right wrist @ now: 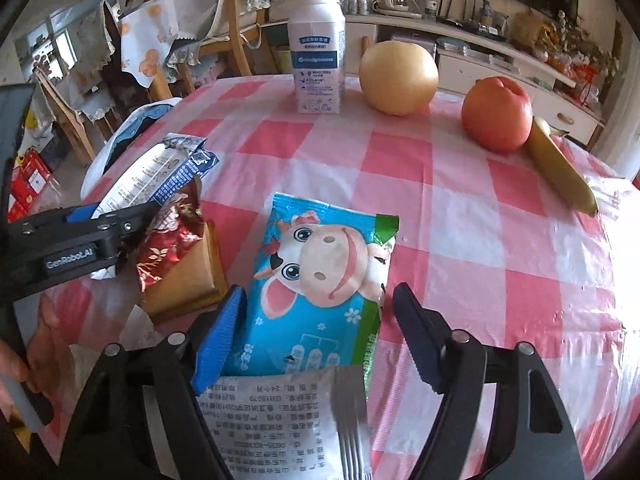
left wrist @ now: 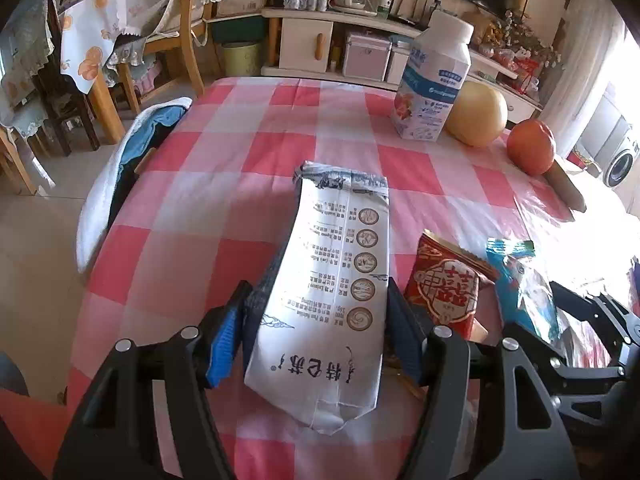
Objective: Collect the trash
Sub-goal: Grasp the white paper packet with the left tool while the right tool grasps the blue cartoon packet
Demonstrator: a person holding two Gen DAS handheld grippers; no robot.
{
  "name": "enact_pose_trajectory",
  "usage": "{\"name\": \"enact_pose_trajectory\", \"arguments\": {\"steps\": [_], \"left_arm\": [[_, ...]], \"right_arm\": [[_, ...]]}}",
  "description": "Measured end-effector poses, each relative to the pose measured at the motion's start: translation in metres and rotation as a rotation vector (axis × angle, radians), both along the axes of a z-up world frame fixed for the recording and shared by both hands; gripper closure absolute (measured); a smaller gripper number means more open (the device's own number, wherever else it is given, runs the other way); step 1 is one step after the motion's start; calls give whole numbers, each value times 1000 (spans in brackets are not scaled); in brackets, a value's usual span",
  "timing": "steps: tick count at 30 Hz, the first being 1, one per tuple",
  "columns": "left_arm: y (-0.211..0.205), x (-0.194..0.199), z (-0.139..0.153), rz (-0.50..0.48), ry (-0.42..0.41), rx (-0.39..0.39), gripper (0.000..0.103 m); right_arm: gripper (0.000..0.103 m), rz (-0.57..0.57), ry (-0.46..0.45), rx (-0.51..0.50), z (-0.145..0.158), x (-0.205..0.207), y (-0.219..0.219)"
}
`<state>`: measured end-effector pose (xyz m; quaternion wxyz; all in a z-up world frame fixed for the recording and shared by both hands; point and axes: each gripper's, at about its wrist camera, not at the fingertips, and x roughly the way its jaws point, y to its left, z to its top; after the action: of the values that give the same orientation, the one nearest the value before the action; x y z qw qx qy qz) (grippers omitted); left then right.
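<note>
A white snack packet (left wrist: 320, 300) with printed text lies lengthwise between my left gripper's (left wrist: 318, 290) fingers, and both pads press its sides. From the right wrist view, that left gripper (right wrist: 120, 220) holds the white packet (right wrist: 148, 176) just above the table. A blue packet with a cartoon cow (right wrist: 320, 272) lies flat between the fingers of my right gripper (right wrist: 319, 291), which is open, with a gap on the right side. A red foil wrapper (right wrist: 168, 248) rests on brown paper (right wrist: 188, 284) between the two grippers. The same red wrapper (left wrist: 444, 288) and blue packet (left wrist: 528, 288) lie at the right in the left wrist view.
The table carries a pink-and-white checked cloth (left wrist: 240, 160). At its far side stand a white milk bottle (right wrist: 318, 52), a yellow round fruit (right wrist: 398, 78), a red fruit (right wrist: 496, 114) and a banana (right wrist: 560, 168). A chair draped in white and blue cloth (left wrist: 120, 168) sits at the left edge.
</note>
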<state>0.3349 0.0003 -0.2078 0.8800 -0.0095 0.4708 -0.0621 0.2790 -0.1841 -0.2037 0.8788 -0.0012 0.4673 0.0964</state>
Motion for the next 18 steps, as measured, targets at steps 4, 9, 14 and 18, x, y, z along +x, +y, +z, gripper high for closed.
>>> {"name": "enact_pose_trajectory", "arguments": {"steps": [4, 9, 14, 18], "left_arm": [[4, -6, 1, 2, -4, -21, 37], [12, -13, 7, 12, -16, -51, 37], [20, -21, 11, 19, -25, -80, 38], [23, -27, 15, 13, -29, -97, 39]], "right_arm": [[42, -2, -13, 6, 0, -1, -3], [46, -19, -16, 53, 2, -2, -10], [52, -38, -27, 104, 6, -5, -18], [54, -68, -35, 155, 7, -7, -27]]}}
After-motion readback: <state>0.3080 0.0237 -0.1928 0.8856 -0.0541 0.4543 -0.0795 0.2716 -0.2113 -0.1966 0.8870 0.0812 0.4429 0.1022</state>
